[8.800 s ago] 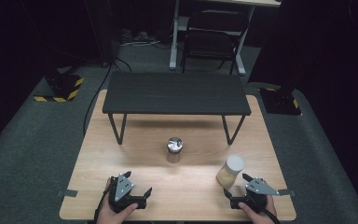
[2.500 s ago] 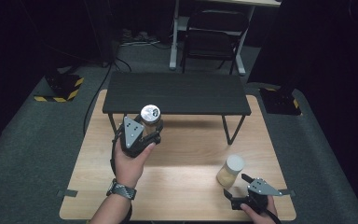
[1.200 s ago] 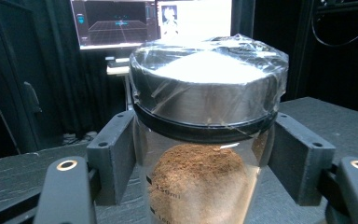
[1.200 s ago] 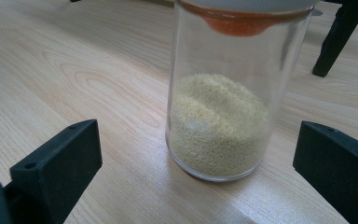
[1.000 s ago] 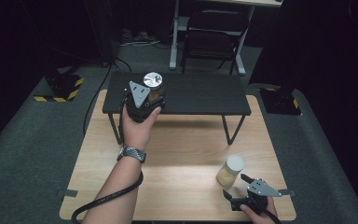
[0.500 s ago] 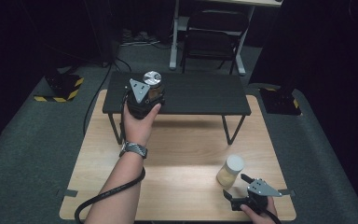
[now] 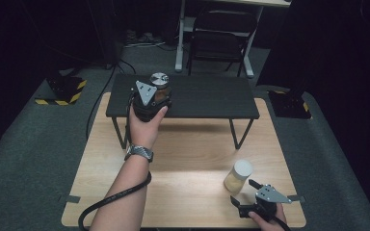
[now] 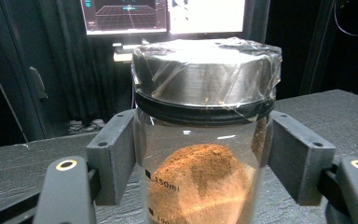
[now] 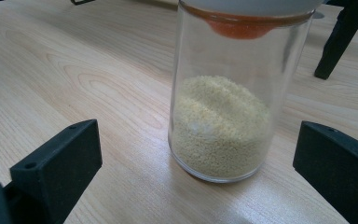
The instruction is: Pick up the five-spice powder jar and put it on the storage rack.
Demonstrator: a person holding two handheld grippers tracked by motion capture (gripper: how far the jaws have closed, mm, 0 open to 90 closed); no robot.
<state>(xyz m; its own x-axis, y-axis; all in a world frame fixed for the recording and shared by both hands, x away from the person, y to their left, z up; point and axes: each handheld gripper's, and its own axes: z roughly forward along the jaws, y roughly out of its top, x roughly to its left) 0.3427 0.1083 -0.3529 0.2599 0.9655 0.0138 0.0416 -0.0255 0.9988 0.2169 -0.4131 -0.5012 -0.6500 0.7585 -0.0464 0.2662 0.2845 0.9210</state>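
**Jar of brown powder held over the black shelf**

Clear glass jar with a steel-coloured lid wrapped in clear film, a dark ring under it, printed volume marks on the wall, a mound of reddish-brown powder inside. Clamped at both sides between the black jaws of the left gripper, pads pressed on the glass. Held upright, long axis vertical, lid up, at the near left part of the low black shelf; whether its base touches the shelf top cannot be told.

Black shelf on thin legs at the far end of a light wooden surface. Near the right front corner, a second jar with a white lid and pale yellow grains, standing upright on the wood. Right gripper just in front of it, jaws wide apart, clear of the glass on both sides.

Grey carpet all round, a dark folding chair behind the shelf, yellow-and-black striped blocks on the floor, lit monitors in the dark background.
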